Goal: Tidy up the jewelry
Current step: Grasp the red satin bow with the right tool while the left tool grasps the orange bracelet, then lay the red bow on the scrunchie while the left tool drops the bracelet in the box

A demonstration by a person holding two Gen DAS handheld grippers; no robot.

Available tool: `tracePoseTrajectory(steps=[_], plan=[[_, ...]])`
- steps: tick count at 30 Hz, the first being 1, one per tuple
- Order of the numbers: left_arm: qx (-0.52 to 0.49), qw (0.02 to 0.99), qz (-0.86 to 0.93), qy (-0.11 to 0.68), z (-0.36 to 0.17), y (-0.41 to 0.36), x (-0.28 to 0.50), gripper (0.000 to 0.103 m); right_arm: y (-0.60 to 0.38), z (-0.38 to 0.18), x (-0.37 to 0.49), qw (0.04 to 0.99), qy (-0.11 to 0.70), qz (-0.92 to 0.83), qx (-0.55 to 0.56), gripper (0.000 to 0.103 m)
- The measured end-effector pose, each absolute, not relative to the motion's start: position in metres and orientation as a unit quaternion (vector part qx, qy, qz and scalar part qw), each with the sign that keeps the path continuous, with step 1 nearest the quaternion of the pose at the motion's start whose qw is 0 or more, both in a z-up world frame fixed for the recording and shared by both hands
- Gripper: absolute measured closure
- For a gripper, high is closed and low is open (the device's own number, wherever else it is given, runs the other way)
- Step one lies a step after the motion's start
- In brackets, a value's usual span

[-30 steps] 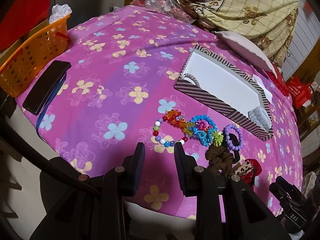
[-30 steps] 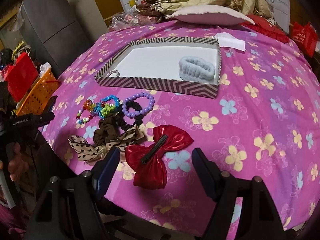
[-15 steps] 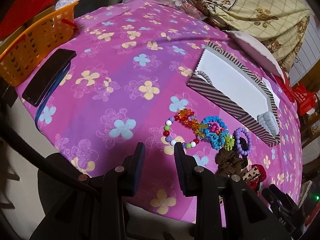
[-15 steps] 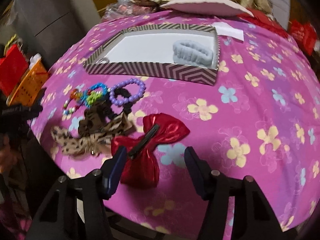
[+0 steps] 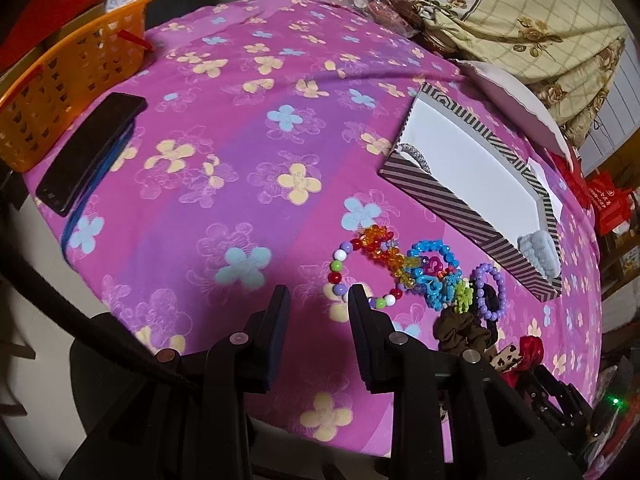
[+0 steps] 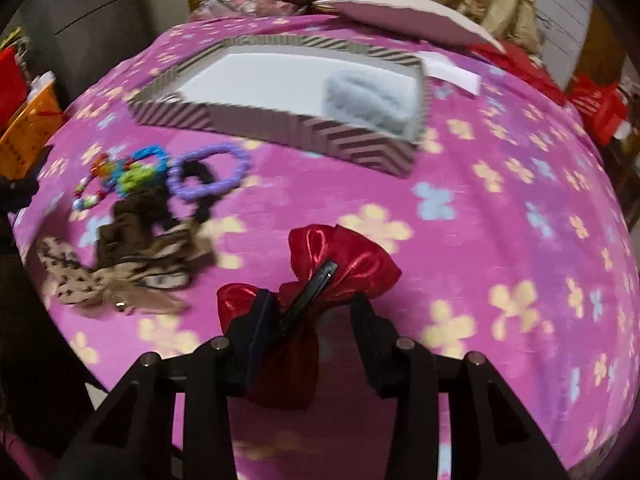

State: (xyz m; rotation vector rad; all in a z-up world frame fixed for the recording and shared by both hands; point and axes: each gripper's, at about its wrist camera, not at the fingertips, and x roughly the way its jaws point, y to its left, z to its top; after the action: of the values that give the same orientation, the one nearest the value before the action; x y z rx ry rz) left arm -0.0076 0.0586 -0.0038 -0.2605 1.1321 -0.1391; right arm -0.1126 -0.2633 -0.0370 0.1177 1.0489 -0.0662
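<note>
Right gripper [image 6: 312,304] closing around the shiny red satin bow [image 6: 344,264]

Its jaws are narrowing, blur hiding pad contact; the bow's lower half is sitting hidden between them. Left gripper [image 5: 318,296] is gaping empty, the multicoloured bead bracelet [image 5: 360,268] at 1 o'clock.
</note>
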Motion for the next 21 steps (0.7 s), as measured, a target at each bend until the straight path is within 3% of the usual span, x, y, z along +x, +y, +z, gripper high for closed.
tracePoseTrajectory(steps=[21], plan=[[-0.108,0.8,-0.087,0.584,-0.034,0.013,0.06,0.055,-0.268,-0.045,-0.104,0.86,0.505,-0.004,0.078,0.056]])
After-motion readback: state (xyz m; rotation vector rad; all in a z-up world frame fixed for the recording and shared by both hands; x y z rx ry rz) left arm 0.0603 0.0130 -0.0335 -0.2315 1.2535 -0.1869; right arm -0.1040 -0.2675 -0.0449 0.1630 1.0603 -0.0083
